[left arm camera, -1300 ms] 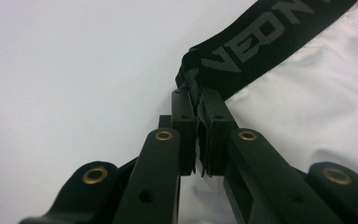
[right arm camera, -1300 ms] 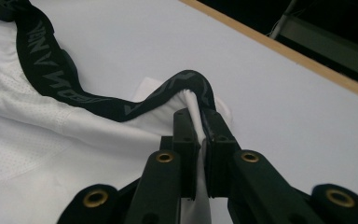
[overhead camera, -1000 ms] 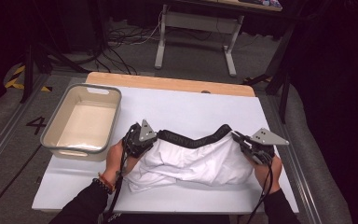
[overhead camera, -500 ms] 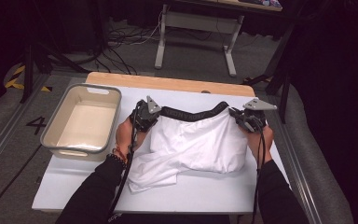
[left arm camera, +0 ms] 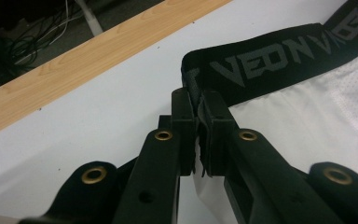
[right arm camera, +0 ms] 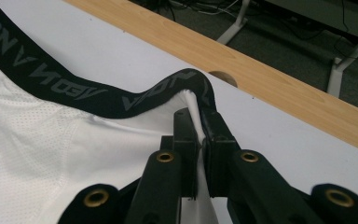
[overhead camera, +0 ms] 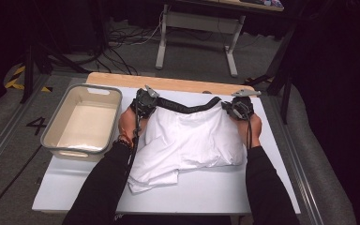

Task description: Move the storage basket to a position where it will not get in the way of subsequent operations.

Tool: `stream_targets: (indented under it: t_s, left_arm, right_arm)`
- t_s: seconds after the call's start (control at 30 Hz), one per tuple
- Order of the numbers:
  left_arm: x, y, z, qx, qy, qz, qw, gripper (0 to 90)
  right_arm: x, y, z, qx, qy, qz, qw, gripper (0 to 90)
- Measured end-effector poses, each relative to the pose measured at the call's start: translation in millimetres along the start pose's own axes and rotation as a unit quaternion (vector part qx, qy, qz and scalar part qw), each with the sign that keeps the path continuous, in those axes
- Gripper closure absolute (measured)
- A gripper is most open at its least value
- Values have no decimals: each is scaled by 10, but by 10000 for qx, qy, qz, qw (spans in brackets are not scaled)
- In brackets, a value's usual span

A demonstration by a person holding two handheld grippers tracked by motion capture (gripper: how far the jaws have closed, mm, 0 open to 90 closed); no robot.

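Observation:
A pair of white shorts [overhead camera: 192, 140] with a black lettered waistband [overhead camera: 187, 107] lies spread on the white table [overhead camera: 272, 187]. My left gripper [overhead camera: 145, 99] is shut on the waistband's left end [left arm camera: 193, 88], the fabric pinched between its jaws. My right gripper [overhead camera: 238, 106] is shut on the waistband's right end [right arm camera: 200, 93], with white cloth and black band squeezed between its pads. The waistband sags slightly between the two grippers near the table's far side. The shorts' legs trail toward the person, one leg [overhead camera: 152, 176] bunched at the lower left.
A beige plastic bin [overhead camera: 82, 122] stands on the table's left part, close to the left hand. A wooden strip [overhead camera: 168, 83] runs along the table's far edge. Beyond it are a desk frame [overhead camera: 197, 42] and cables on the floor.
Both grippers have carried the waistband away from the person toward the far edge, dragging the shorts along. The cloth now lies flatter and more stretched out.

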State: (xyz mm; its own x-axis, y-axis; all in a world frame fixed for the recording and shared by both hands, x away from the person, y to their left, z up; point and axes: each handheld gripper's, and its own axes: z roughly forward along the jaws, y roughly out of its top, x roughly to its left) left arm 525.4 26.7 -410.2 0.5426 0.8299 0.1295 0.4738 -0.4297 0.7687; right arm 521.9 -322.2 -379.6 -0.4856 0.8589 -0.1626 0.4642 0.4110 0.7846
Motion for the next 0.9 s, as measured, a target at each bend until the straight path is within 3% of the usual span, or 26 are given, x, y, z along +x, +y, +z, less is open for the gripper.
stream_targets:
  t_s: [0.17, 0.27, 0.3, 0.37, 0.43, 0.53, 0.63, 0.7, 0.83, 0.9]
  left_arm:
    - [-8, -6, 66, 114, -18, -4, 9999, 843]
    - [-28, -4, 47, 78, -54, -29, 10000, 782]
    - [-36, 1, 32, 55, -92, -30, 9999, 753]
    - [-75, 7, -22, -29, -155, -89, 9998, 687]
    - [-127, 6, -112, -134, -298, -27, 9995, 669]
    - [-263, -43, -308, -391, -529, 214, 9976, 626]
    - [-420, -168, -544, -575, -875, 578, 9928, 604]
    - [-510, -245, -662, -606, -918, 812, 9906, 577]
    - [-646, -438, -902, -756, -1224, 1096, 9835, 517]
    - [-698, -547, -1001, -868, -1349, 1266, 9789, 503]
  right_arm:
    - [8, 5, 80, 93, -50, -14, 9999, 843]
    - [14, -7, 84, 110, -234, 37, 9997, 693]
    - [2, -12, 69, 103, -269, 88, 9995, 683]
    - [-20, -13, -1, 83, -350, 108, 9993, 604]
    - [-37, -17, -106, -24, -380, 95, 9992, 602]
    - [-29, -84, -350, -328, -259, 127, 9990, 602]
    - [55, -240, -640, -575, -164, -52, 9982, 613]
    - [119, -356, -792, -722, -38, -119, 9973, 620]
    - [291, -642, -1049, -951, 349, -158, 9947, 618]
    - [398, -795, -1114, -975, 435, -232, 9940, 611]
